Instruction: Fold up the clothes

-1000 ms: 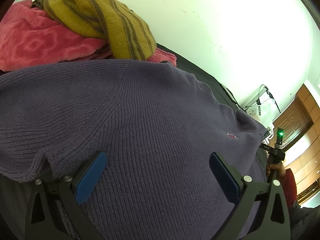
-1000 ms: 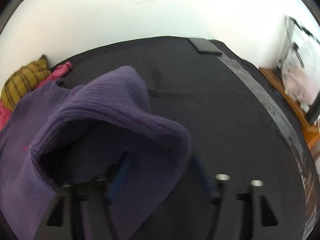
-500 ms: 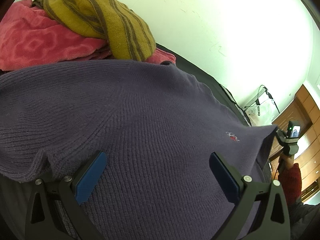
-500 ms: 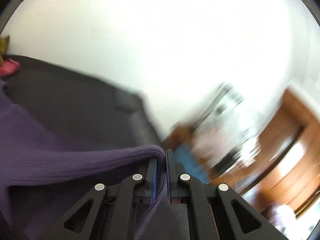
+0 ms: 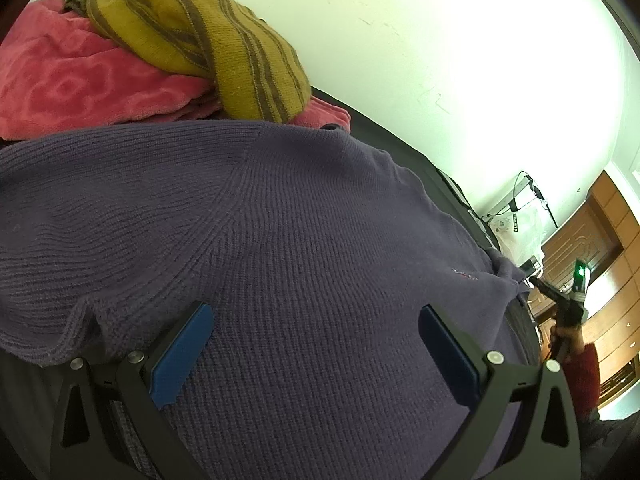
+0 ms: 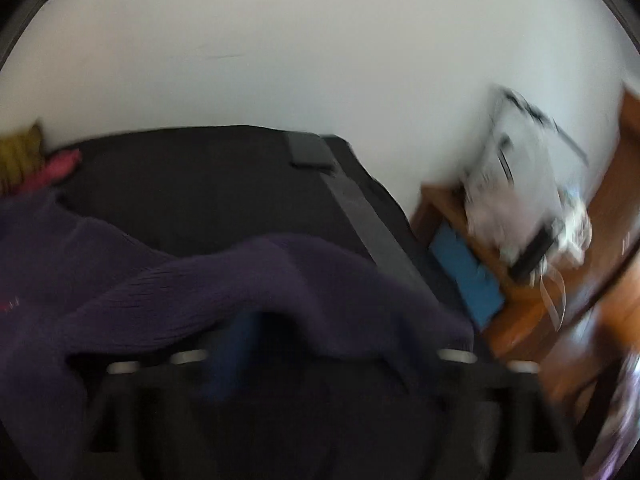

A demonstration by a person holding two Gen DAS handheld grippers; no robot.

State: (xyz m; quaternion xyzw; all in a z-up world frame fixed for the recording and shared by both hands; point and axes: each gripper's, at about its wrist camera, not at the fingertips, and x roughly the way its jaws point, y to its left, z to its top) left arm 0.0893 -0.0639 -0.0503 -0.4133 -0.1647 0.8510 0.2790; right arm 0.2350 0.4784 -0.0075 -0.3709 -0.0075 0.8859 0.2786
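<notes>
- A dark purple ribbed knit sweater lies spread over the black-covered bed, filling most of the left wrist view; a small embroidered mark sits near its right-hand edge.
- The left gripper hangs just over the sweater with its blue-padded fingers set wide apart, nothing pinched between them.
- Behind the sweater, at the bed's far left corner by the pale wall, a pink plush patterned garment lies in a heap, and a mustard-yellow knit with brown stripes sits on top of it.
- The right gripper is blurred; its fingers are opening and stand wide. A fold of the purple sweater drapes over and across them, loose, not clamped as far as the blur lets me see.
- In the left wrist view the right gripper shows at the sweater's right edge, held by a hand in a red sleeve.
- Beyond the bed's right edge stands a wooden side table bearing a clear plastic bag on a dark frame and something flat and blue; what the bag holds is too blurred to tell.
</notes>
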